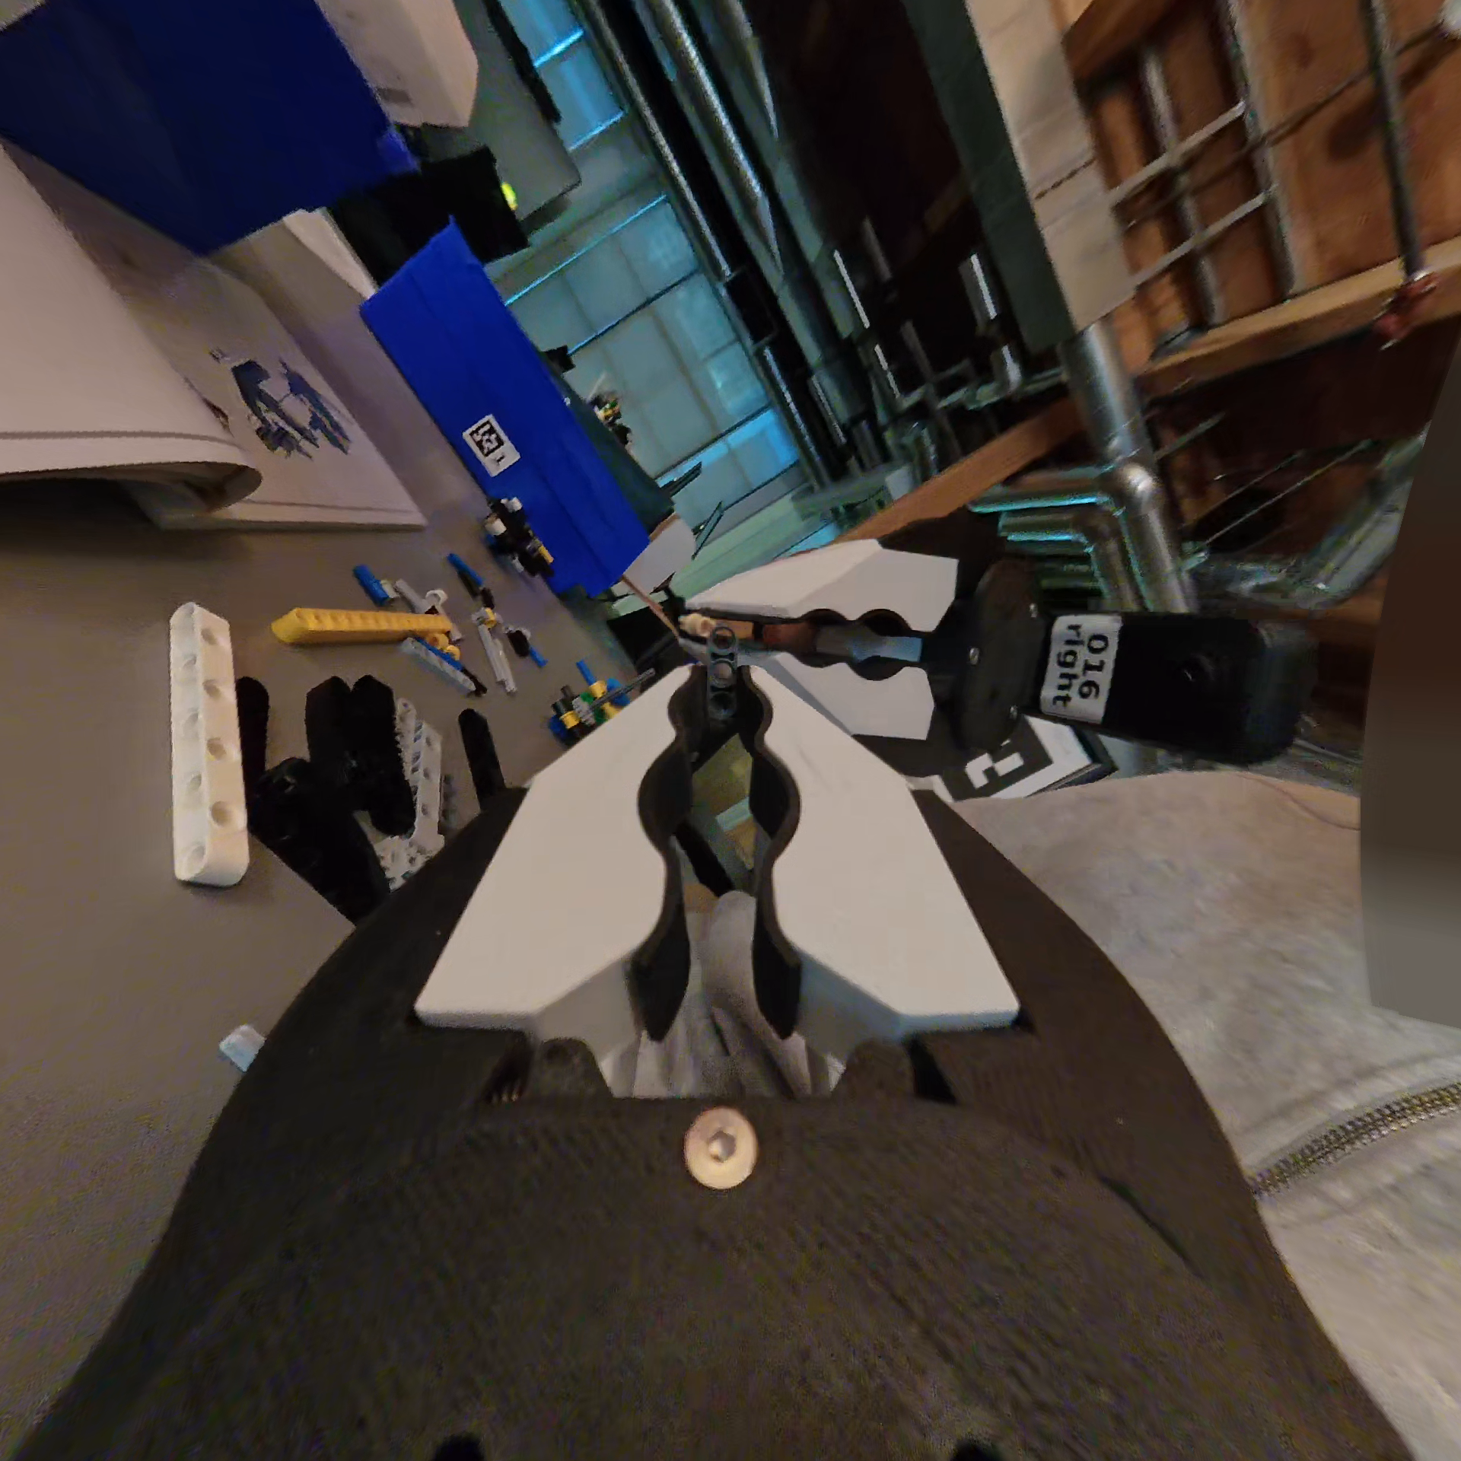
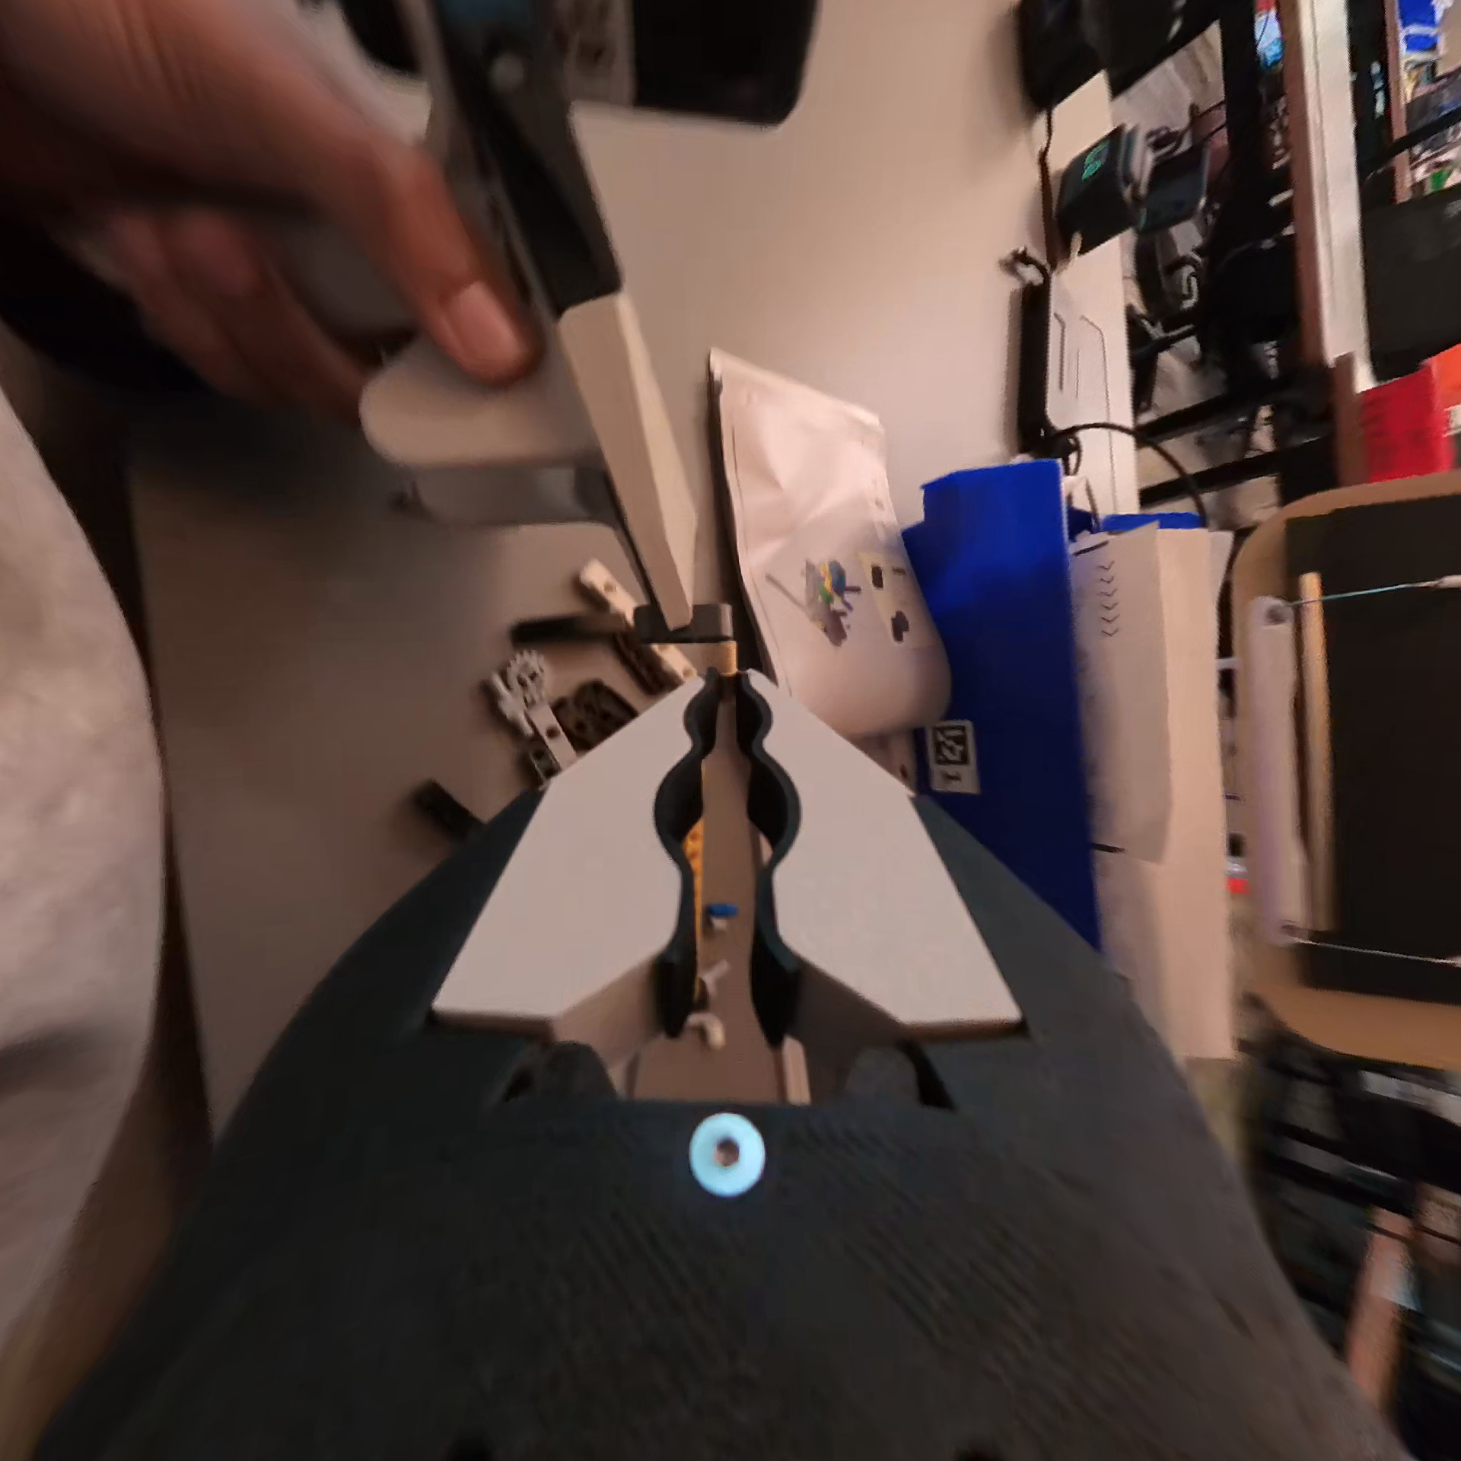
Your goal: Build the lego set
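1. Two claws meet tip to tip above the grey desk [image 1: 118,988]; the left claw [image 1: 721,686] has its fingers closed on one small dark grey beam [image 1: 721,672] with round holes, which stands out past the fingertips
2. The right claw [image 2: 728,681] is pinched shut on one tan pin [image 2: 725,658]; in the left wrist view it comes in from the right [image 1: 715,628], its pale pin end touching the top of the dark beam
3. In the right wrist view a hand [image 2: 221,198] grips the left claw's body at the upper left; both are blurred and cut off by the frame edge
4. On the desk lie one white beam [image 1: 207,743] and one yellow beam [image 1: 360,626], well apart from the claws
5. Beside the white beam sits a heap of black parts [image 1: 340,783]; its count cannot be made out, and the left claw hides part of it
6. Small blue, grey and yellow pins and connectors [image 1: 474,632] are scattered beyond the yellow beam, too small to count
7. Two blue bins show: one [image 1: 506,411] with a square marker tag, one [image 1: 182,103] cut off at the top left
8. An open instruction booklet [image 1: 150,411] lies at the left, partly out of frame
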